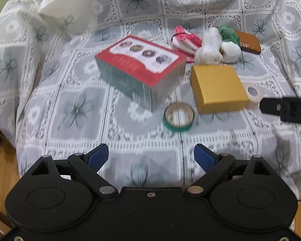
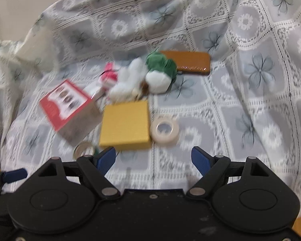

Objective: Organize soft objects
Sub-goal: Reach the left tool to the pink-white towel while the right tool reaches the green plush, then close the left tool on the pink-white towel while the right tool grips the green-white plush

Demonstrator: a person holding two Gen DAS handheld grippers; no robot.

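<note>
Soft things lie at the back of the cloth-covered surface: a white plush toy point(image 1: 209, 46) point(image 2: 128, 83), a green and white plush point(image 1: 229, 40) point(image 2: 160, 72) and a red and white fabric piece point(image 1: 185, 38) point(image 2: 109, 75). My left gripper point(image 1: 151, 157) is open and empty, near the front edge, well short of them. My right gripper point(image 2: 153, 160) is open and empty, just in front of the yellow box. Its black body point(image 1: 287, 108) shows at the right edge of the left wrist view.
A red box point(image 1: 140, 68) point(image 2: 68, 105), a yellow box point(image 1: 217, 87) point(image 2: 125, 124), a brown case point(image 1: 248, 41) point(image 2: 188, 62), a green tape roll point(image 1: 178, 116) point(image 2: 84, 149) and a beige tape roll point(image 1: 252, 93) point(image 2: 164, 130) lie on the flowered lace cloth point(image 1: 80, 110). Wooden floor point(image 1: 2, 172) shows below left.
</note>
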